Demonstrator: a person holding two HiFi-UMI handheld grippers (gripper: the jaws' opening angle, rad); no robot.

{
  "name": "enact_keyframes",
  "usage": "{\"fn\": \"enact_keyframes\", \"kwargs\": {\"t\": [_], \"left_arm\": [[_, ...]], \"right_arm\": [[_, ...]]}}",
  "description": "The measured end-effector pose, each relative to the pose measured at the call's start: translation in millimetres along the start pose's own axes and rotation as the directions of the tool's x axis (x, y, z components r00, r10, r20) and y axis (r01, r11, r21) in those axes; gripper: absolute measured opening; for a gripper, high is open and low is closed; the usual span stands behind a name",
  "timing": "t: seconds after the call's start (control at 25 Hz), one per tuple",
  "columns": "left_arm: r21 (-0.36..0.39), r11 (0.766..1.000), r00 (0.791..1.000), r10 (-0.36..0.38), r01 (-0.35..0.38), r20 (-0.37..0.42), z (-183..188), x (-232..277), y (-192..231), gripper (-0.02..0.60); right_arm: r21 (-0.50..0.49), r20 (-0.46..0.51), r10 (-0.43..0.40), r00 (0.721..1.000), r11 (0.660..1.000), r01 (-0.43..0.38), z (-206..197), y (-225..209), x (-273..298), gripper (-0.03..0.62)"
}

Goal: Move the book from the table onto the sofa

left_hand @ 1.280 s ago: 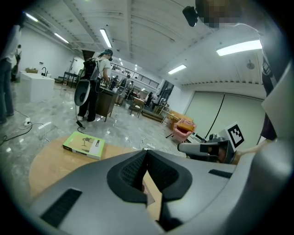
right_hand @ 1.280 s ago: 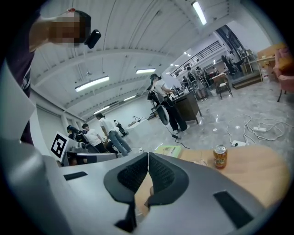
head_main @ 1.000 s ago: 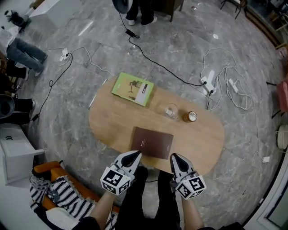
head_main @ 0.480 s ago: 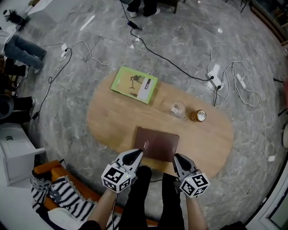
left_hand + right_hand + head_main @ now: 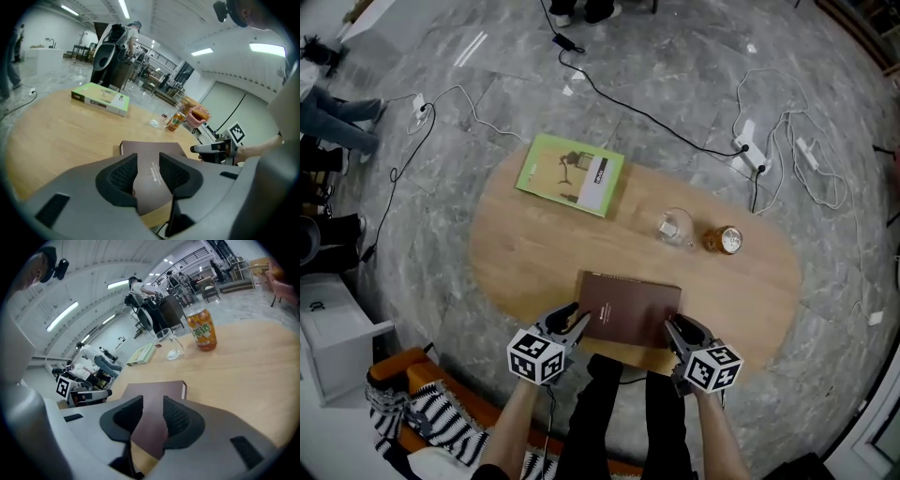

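Table (image 5: 534,253): left gripper (image 5: 572,319), right gripper (image 5: 675,328) nose-down; jaws just opened, maybe astride book (image 5: 630,307).

Wooden table (image 5: 534,255); on it brown book (image 5: 630,307), green book (image 5: 570,174), glass (image 5: 673,227), can (image 5: 725,240)

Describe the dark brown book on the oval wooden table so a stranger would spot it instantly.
Find the oval light-wood table on the grey marble floor. At its near edge, closest to the person, a dark brown book lies flat. Unlike the light green book at the far edge, its cover is plain and dark.
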State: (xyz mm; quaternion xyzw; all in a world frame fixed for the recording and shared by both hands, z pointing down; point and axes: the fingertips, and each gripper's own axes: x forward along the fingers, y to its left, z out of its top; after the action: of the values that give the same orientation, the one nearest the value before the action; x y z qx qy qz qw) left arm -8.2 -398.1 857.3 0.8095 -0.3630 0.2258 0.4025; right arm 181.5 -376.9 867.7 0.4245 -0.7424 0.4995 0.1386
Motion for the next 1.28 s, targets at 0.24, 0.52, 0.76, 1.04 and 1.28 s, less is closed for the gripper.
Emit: {"fn": "enact_keyframes", "kwargs": {"t": [0.24,0.52,0.76,1.04,1.28], "left_arm": [[-0.136,0.991,0.997,-0.024,0.014,-0.068,-24,28,39,0.167],[-0.278,0.959,0.993,-0.08,0.054,-0.086,-33,47,57,0.176],[-0.342,0.933,0.985,-0.149,0.11,-0.089,-36,52,53,0.162],[-0.331,0.937,0.981,-0.159,0.113,-0.113,-35,51,48,0.121],[-0.336,0.935,0.983,-0.154,0.112,-0.101,-17,30,23,0.12]], "right_arm": [[0.043,-0.028,-0.054,0.998,0.998,0.055,-14,-36,18,0.156],[0.075,-0.061,-0.055,0.997,0.995,0.06,-23,-52,31,0.173],[0.113,-0.066,-0.026,0.997,0.993,0.034,-25,-50,35,0.153],[0.116,-0.08,-0.031,0.996,0.992,0.041,-24,-50,34,0.135],[0.092,-0.056,-0.029,0.998,0.995,0.034,2,-33,7,0.132]]}}
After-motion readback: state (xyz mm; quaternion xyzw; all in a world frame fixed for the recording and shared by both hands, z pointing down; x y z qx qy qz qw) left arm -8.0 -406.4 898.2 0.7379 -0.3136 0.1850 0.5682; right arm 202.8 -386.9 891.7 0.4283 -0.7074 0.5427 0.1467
